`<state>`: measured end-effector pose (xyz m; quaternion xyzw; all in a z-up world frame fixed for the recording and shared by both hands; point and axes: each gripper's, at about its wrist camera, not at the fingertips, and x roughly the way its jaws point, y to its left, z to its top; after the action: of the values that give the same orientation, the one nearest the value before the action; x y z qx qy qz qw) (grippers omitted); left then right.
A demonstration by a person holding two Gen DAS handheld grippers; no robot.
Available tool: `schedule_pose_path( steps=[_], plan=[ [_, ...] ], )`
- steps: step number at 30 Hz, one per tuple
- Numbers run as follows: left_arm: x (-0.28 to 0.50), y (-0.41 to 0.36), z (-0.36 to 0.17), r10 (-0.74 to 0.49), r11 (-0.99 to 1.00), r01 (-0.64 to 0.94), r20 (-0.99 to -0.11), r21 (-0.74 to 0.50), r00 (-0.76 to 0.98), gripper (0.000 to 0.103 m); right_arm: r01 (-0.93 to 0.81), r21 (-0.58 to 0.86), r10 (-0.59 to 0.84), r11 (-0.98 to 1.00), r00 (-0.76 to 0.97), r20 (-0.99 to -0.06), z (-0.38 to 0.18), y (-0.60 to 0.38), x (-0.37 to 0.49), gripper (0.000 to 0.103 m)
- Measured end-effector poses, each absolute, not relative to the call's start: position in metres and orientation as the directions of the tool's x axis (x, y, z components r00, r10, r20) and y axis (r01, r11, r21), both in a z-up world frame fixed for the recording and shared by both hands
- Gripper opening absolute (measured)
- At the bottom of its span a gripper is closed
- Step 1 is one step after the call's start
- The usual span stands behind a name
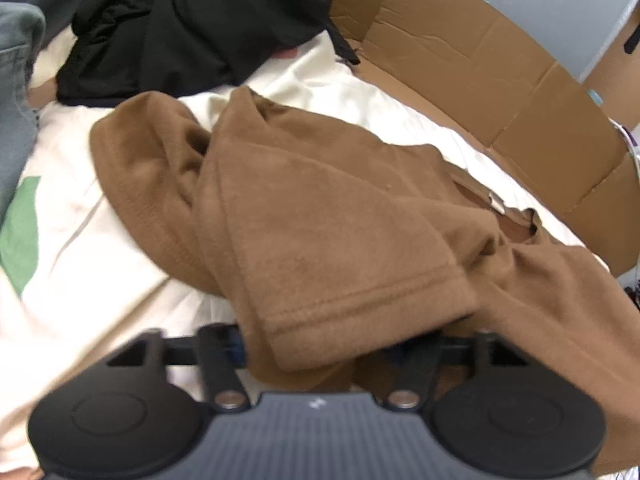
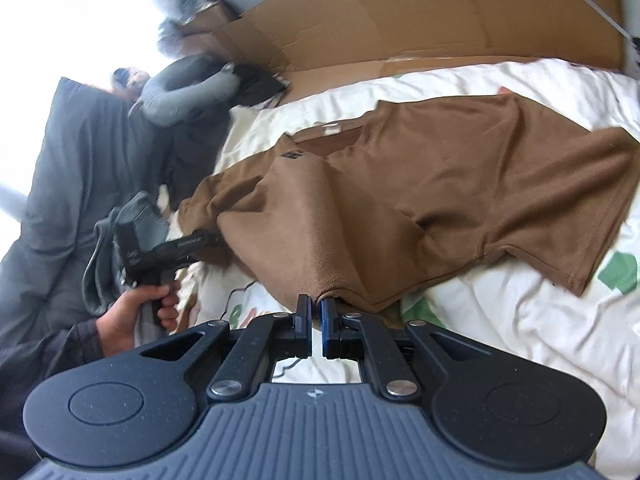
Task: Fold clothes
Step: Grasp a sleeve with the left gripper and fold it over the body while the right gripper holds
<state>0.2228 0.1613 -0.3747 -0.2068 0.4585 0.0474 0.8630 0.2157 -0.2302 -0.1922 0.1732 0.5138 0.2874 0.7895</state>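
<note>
right gripper (image 2: 316, 312) jaws pinch brown shirt (image 2: 420, 200) hem | sleeve drapes left gripper (image 1: 320, 344)

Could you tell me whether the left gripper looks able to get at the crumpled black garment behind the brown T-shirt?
Probably yes: the black garment lies uncovered beyond the brown T-shirt, whose sleeve drapes across the left gripper.

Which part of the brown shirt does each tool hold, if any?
Right tool: pinches the brown shirt at its near edge. Left tool: a sleeve lies between its fingers; grip unclear.
</note>
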Motion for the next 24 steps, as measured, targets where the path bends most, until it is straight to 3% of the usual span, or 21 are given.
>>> schedule_pose_path(
  steps=[1, 2, 8, 24],
  plan=[
    [0.222, 0.162, -0.373, -0.107, 0.907, -0.278, -0.813, -0.315, 0.573, 0.025, -0.264, 0.565, 0.623, 0.782, 0.32, -0.713, -0.194, -0.23, 0.214, 0.002],
    [0.219, 0.164, -0.37, -0.111, 0.898, -0.296, -0.817, -0.326, 0.565, 0.013, -0.257, 0.555, 0.611, 0.791, 0.333, -0.718, -0.194, -0.229, 0.212, 0.002],
    [0.195, 0.172, -0.333, -0.127, 0.839, -0.376, -0.813, -0.394, 0.568, 0.01, -0.291, 0.506, 0.582, 0.812, 0.347, -0.735, -0.181, -0.218, 0.197, 0.002],
    [0.136, 0.144, -0.256, -0.155, 0.881, -0.299, -0.821, -0.366, 0.549, 0.01, -0.349, 0.395, 0.516, 0.85, 0.399, -0.758, -0.127, -0.245, 0.184, 0.002]
  ],
)
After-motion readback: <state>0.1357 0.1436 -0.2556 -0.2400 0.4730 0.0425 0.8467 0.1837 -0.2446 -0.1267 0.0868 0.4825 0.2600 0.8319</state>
